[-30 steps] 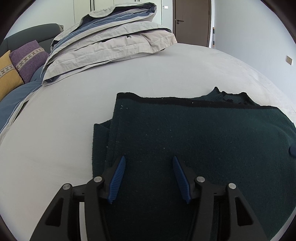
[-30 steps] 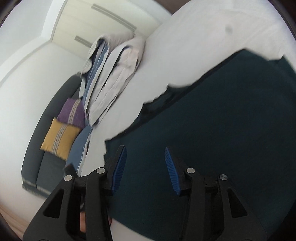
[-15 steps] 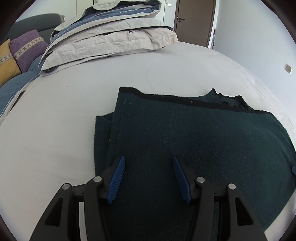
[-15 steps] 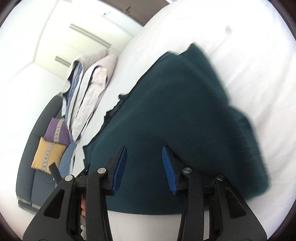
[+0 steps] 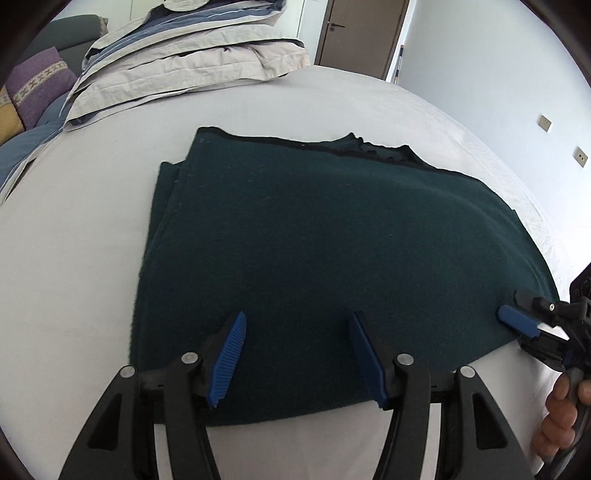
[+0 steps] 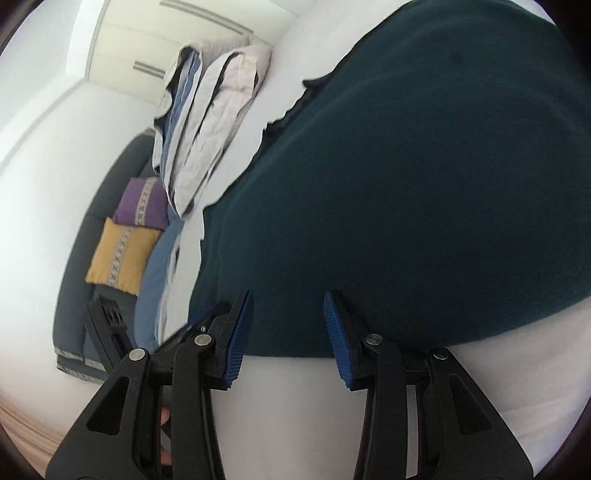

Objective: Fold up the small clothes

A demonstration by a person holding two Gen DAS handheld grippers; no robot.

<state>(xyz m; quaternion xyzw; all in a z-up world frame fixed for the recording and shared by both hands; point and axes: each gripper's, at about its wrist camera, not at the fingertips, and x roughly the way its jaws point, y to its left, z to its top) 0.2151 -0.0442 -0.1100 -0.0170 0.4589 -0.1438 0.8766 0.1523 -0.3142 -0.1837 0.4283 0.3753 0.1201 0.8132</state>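
A dark green knitted garment (image 5: 332, 236) with black trim along its far edge lies folded flat on the white bed (image 5: 92, 258). My left gripper (image 5: 297, 325) hovers over the garment's near edge. Its jaws are opening, and only flat cloth shows below them, none of it pinched. My right gripper (image 6: 289, 301) stands open at the garment (image 6: 424, 184), with the near hem running between its blue fingertips. In the left wrist view the right gripper (image 5: 519, 330) sits at the garment's near right corner, not pinching the cloth.
A stack of folded beige and blue bedding (image 5: 192, 59) lies at the far left of the bed. Beyond it a grey sofa holds a purple cushion (image 6: 142, 203) and a yellow cushion (image 6: 118, 254). A brown door (image 5: 362, 33) is at the back. A hand (image 5: 561, 424) grips the right tool.
The left gripper has pulled back towards the garment's near edge, and its jaws are slightly wider. The right gripper swung round and sank to the near hem, and has come into the left wrist view.
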